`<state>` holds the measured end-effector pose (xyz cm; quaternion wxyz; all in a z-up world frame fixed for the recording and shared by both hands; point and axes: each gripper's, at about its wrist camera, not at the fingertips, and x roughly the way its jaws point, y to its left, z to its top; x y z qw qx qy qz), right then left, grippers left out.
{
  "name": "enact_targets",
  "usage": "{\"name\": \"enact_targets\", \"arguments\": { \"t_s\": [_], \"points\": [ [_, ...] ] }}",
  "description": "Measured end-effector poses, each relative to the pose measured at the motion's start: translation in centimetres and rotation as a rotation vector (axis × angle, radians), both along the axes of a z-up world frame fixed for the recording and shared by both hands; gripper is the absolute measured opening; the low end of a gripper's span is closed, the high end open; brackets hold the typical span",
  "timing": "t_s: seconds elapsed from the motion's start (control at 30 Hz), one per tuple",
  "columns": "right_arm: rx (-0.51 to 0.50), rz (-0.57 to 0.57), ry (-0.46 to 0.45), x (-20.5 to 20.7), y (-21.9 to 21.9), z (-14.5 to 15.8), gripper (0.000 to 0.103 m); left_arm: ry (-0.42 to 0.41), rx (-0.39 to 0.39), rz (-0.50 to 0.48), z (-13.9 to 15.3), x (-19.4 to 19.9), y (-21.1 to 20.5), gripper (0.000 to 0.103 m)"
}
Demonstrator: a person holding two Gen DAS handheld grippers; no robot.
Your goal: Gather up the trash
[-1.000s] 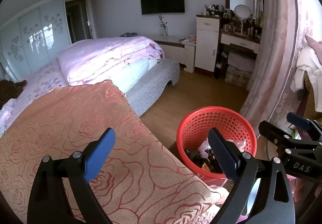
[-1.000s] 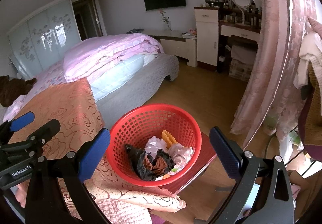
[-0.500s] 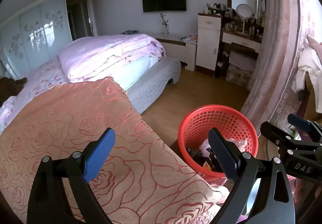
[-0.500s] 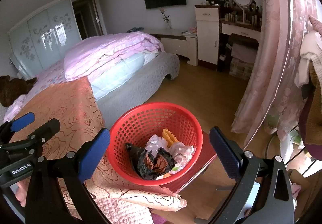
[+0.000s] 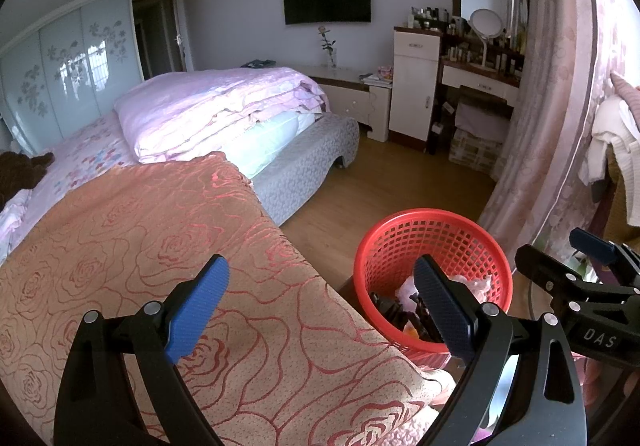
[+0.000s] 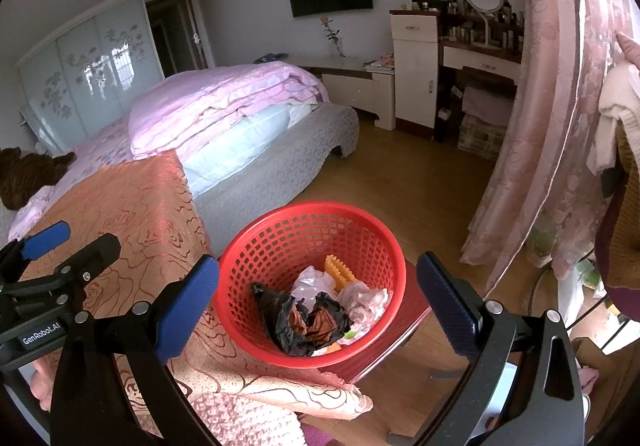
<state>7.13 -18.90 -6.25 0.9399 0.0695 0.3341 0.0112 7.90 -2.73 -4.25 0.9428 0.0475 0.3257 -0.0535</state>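
While both tools have barely shifted since a second ago, the left-wrist view now takes in a little more of the peach rose-patterned cover [image 5: 160, 246] and the red basket [image 5: 440, 242] sits slightly lower right in it; the right-wrist view looks almost unchanged. The left gripper [image 5: 320, 306] hangs over the cover with its blue pads spread wide and nothing between them. The right gripper [image 6: 318, 302] is likewise spread wide and empty, framing the red basket [image 6: 280, 242] from above.

That basket stands upright on a dark red stool [image 6: 404, 326] just beside the covered bed edge, its round mouth facing up, so it has no real long axis. Inside lies the trash [image 6: 316, 310]: a crumpled black bag with brownish scraps, pale pink and white wrappers, and a ridged orange piece leaning toward the far wall.

From the left wrist, the right pad covers part of the basket's inside, so its contents are only dark and pale shapes there. The stool is mostly hidden under the basket and the cover's hanging corner. Beyond, the folded pink quilt [image 5: 216, 105] lies on the bed, and the pink curtain [image 6: 552, 105] hangs at the right, cut off by the lens edge.
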Motion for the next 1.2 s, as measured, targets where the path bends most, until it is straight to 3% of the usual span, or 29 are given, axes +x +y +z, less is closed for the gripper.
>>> {"name": "enact_targets", "arguments": {
  "t_s": [1.2],
  "points": [
    [0.004,0.002,0.007,0.02,0.03,0.12,0.096,-0.001,0.003,-0.004,-0.42,-0.1,0.36,0.09]
  ]
}}
